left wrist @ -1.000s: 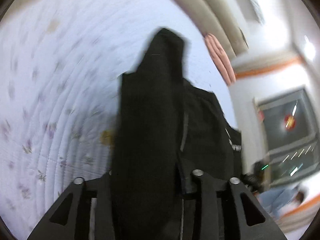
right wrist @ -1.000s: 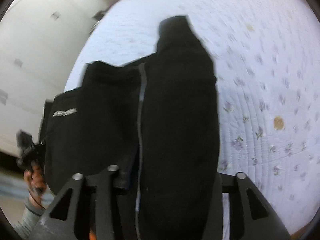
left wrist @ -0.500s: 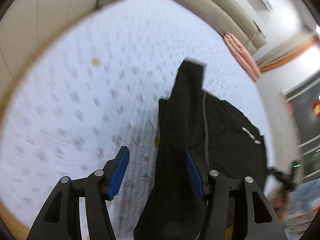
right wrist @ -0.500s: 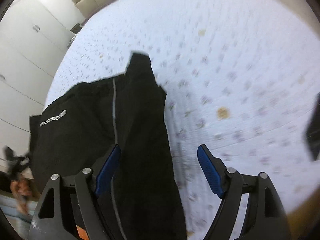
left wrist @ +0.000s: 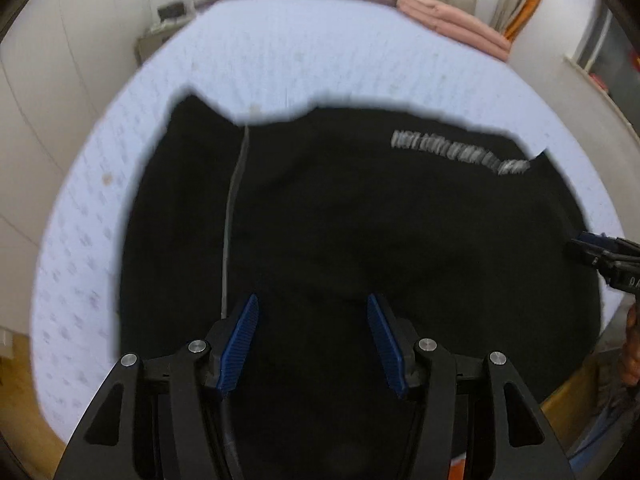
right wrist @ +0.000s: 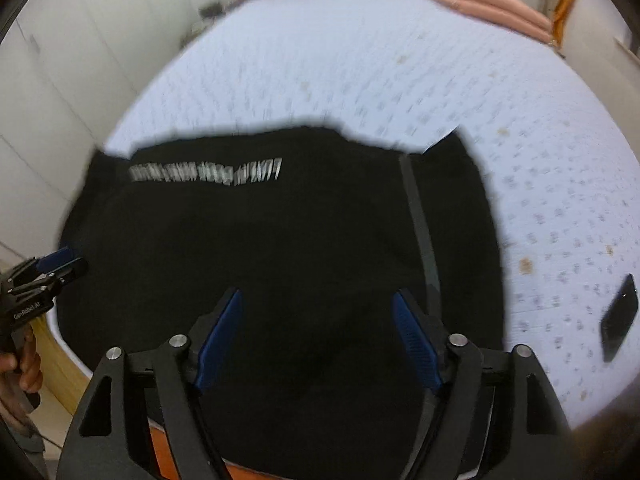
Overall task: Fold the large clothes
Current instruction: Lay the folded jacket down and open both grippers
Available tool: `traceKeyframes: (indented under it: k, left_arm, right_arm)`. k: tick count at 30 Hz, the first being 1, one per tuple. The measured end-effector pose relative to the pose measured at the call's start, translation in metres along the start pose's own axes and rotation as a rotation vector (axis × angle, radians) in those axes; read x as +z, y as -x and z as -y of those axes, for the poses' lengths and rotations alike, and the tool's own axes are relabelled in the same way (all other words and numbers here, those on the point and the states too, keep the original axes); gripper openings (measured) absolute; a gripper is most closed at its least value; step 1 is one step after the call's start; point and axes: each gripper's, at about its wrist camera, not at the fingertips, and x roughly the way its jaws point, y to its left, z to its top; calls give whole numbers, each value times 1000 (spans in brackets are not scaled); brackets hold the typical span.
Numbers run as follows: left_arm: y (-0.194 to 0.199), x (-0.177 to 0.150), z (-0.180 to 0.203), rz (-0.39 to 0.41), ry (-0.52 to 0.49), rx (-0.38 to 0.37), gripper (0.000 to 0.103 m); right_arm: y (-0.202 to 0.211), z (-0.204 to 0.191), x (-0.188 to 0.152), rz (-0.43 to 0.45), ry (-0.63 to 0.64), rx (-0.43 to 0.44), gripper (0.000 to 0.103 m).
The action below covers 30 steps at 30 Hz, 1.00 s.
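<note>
A black garment point(left wrist: 360, 240), soft and matte, with a thin pale stripe point(left wrist: 234, 200) and blurred white lettering point(right wrist: 206, 170), lies spread at the near edge of a quilted, floral white bed point(left wrist: 280, 52). The left gripper point(left wrist: 312, 336) hangs above it pointing steeply down; its ribbed blue pads have just parted and grasp nothing. The right gripper point(right wrist: 318, 336) hangs likewise, released, its jaws just narrowing slightly. A dark phone point(right wrist: 620, 328) lies towards the bed's right edge

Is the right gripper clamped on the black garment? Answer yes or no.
No: the right gripper is open above the black garment, pads clear.
</note>
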Motion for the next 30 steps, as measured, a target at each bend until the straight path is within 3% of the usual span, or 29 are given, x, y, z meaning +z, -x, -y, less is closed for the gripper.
traceKeyframes:
  k: [3,8,10,12,15,17,19,21,24,27,30]
  left_arm:
    - [-15,-8,-10,45,53,-33,62]
    - [-18,-6,-8,57,23,-6,62]
    - [-7,1,-13,55,36,-26,63]
    - [2,10,-15,80,29,-6,63]
    - [1,25,-19,86,29,21,63]
    - [-6,32,-25,80,47,47,63]
    - [-13,33,-29,56,78,46,63]
    - [-24,30,-39,54,116,11,64]
    - [-31,28,-43,76,137,-17,66]
    - [-36,29,-38,91,117,5,68]
    - [-31,28,-36,103,108,24,68]
  right_arm:
    - [-32,-20,-20,-35,-1,-21,79]
    - [-42,-25,-11,-13,7,-52,80]
    - [-36,-23,-4,-23,-6,-30,74]
    - [-19,-21,15,28,-24,12,68]
    - [-11,-25,45,88,-22,4,68]
    - [-25,-30,69,89,-17,1,65]
    - [-51,-32,87,60,-29,9,52]
    - [-88,-30,99,11,-62,15,52]
    - [-115,-24,99,12,-100,49,55]
    - [-121,-24,98,35,-87,44,55]
    - [-101,-8,89,64,-85,35,55]
